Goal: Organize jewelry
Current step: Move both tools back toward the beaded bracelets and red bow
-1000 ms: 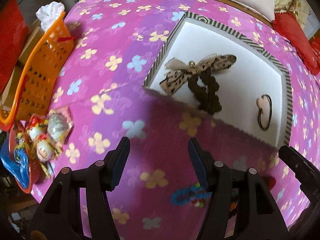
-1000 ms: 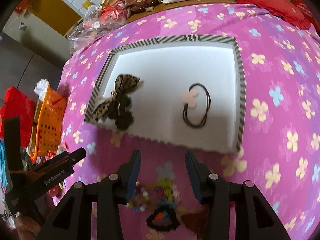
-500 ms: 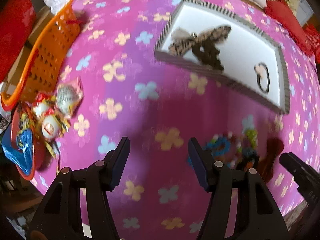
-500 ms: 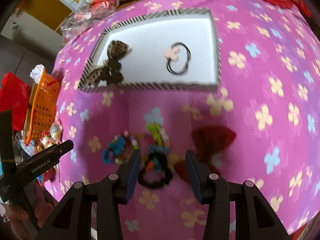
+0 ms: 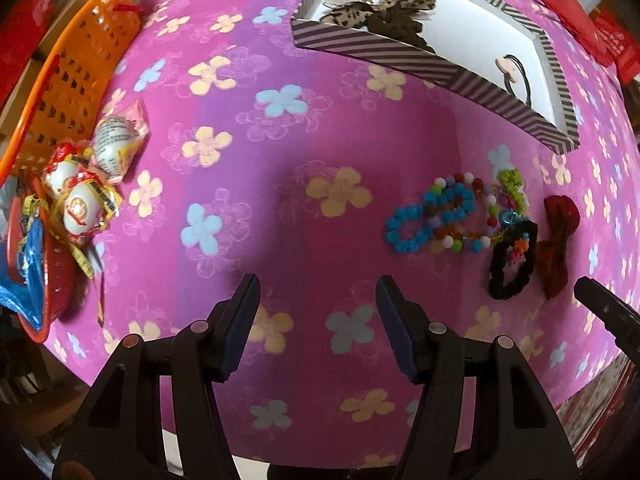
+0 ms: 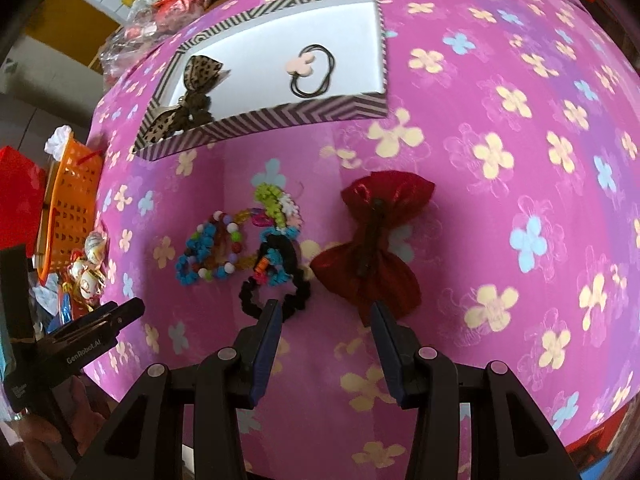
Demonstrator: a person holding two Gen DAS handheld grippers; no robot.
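Observation:
A striped-rim white tray holds a leopard bow and a black hair tie with a pink flower. On the pink flowered cloth in front of it lie a red bow, a black scrunchie, a blue pom-pom bracelet and a green hair tie. My right gripper is open just short of the scrunchie and red bow. My left gripper is open over bare cloth, left of the pile.
An orange basket stands at the left table edge, with wrapped eggs and a red bowl beside it. Cushions and clutter lie behind the tray. The cloth's near edge is just below both grippers.
Both grippers have drawn back from the tray toward the near table edge. The pile of loose hair pieces has come into view ahead of them. Both stay open.

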